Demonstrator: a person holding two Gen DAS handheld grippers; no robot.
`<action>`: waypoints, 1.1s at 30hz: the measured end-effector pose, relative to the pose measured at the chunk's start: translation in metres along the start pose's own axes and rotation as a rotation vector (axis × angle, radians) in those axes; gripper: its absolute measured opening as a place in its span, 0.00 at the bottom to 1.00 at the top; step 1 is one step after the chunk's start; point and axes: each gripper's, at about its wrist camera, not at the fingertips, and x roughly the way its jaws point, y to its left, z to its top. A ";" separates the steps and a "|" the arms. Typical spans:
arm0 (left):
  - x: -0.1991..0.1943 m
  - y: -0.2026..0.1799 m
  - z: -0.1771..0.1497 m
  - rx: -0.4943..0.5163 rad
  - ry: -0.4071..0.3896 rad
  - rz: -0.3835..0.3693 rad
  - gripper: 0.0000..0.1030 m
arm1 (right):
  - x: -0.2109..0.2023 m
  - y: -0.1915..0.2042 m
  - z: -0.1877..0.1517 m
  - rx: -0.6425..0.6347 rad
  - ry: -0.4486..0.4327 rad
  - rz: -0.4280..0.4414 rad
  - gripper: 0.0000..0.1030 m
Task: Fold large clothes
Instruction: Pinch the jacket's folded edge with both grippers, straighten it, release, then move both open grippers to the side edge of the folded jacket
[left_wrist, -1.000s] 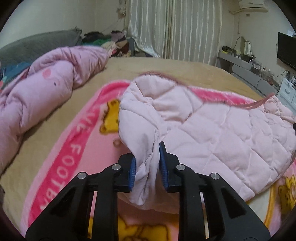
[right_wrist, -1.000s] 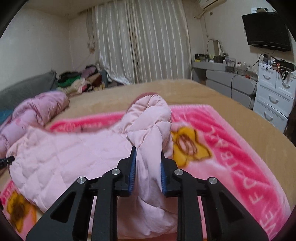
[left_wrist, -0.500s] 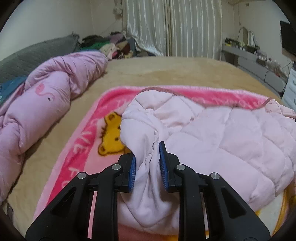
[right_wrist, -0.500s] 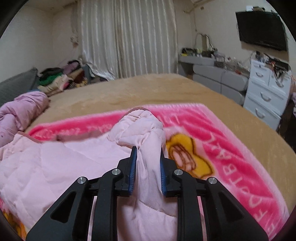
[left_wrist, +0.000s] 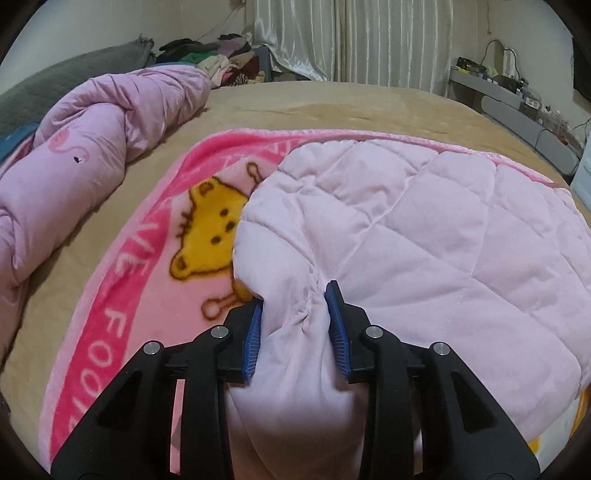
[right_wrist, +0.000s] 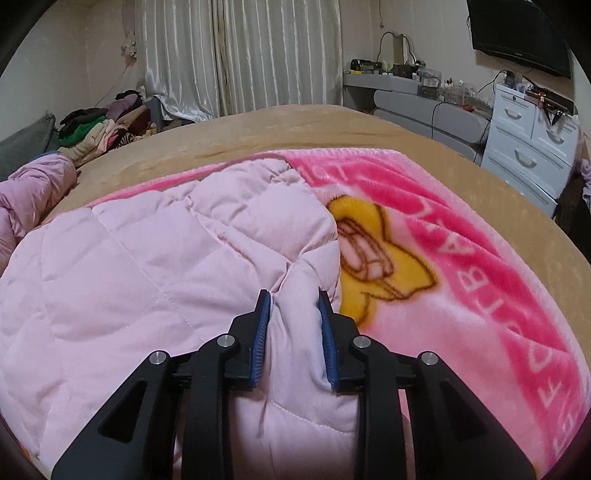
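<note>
Since a second ago, both grippers have carried their pinched corners forward and down, so the quilted pink jacket (left_wrist: 424, 229) now lies flatter and more spread out over the pink cartoon blanket (left_wrist: 122, 295), where before its corners stood bunched up in tall folds.

From the left wrist view, the left gripper (left_wrist: 295, 317) is clamped on a gathered fold at the jacket's near-left corner, fabric puckered between its blue pads (left_wrist: 255, 339). The jacket stretches away to the right across the blanket, its long axis running roughly left to right, its far edge close to the blanket's far border. A crumpled lilac duvet (left_wrist: 85, 147) sits well apart on the tan bed cover (left_wrist: 332, 107).

From the right wrist view, the right gripper (right_wrist: 294, 325) grips a fold at the jacket's (right_wrist: 147, 258) near-right corner, cloth filling the gap between the fingers. Here the garment spreads leftward, covering the left part of the blanket (right_wrist: 480, 266), beside a yellow cartoon figure (right_wrist: 376, 266) printed on it.
</note>
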 end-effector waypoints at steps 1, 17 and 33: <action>0.001 -0.001 -0.001 0.004 -0.001 0.005 0.24 | 0.000 0.000 -0.001 -0.005 0.001 -0.006 0.25; -0.027 0.000 -0.005 0.016 0.027 0.046 0.52 | -0.017 -0.018 0.005 0.020 0.069 -0.122 0.93; -0.107 0.005 -0.005 -0.033 -0.043 -0.017 0.91 | -0.157 -0.009 0.005 -0.032 -0.158 0.052 0.96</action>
